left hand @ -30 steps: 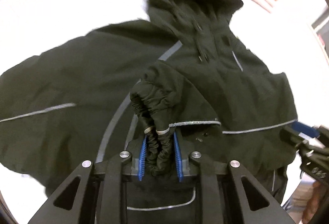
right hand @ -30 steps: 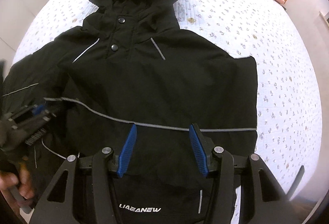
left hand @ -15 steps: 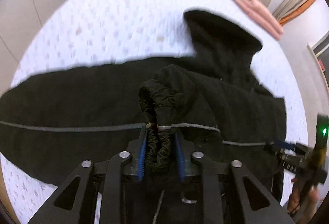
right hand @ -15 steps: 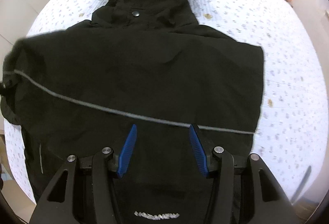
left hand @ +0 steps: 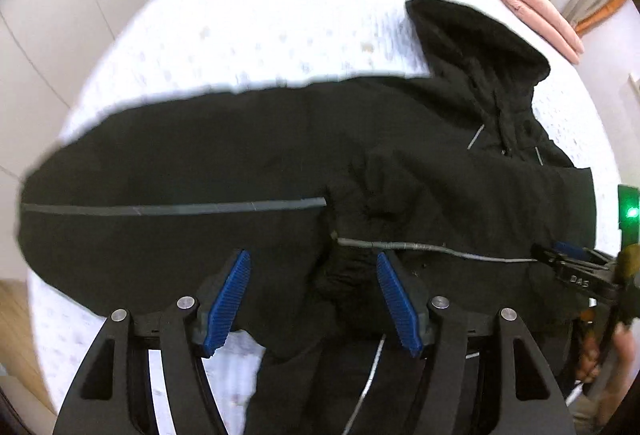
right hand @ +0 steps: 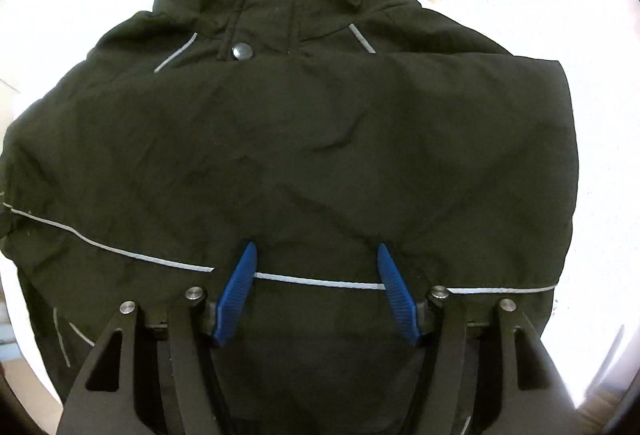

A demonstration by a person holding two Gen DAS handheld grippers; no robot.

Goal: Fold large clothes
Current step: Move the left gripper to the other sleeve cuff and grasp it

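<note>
- The black hooded jacket (right hand: 320,139) lies face up on the white patterned bed (right hand: 520,15), hood toward twelve o'clock in the right wrist view.
- One sleeve (left hand: 180,187) now lies folded across the chest, its cuff (left hand: 352,275) bunched near the middle. Judged from this, the first sleeve fold is done; the other sleeve, the hood and the body folds look still to come.
- The left gripper (left hand: 314,299) has just been opening: jaws spread, the cuff between them but free of the pads.
- The right gripper (right hand: 316,291) has jaws apart too, just opened wider, poised over the reflective stripe (right hand: 120,247) with nothing pinched.
- Only the left wrist view shows the right gripper from outside at three o'clock, a green light (left hand: 632,212), and the folded pink bedding (left hand: 528,3) at one o'clock.
- Only the right wrist view shows the collar snaps (right hand: 242,50) and the square right edge.
</note>
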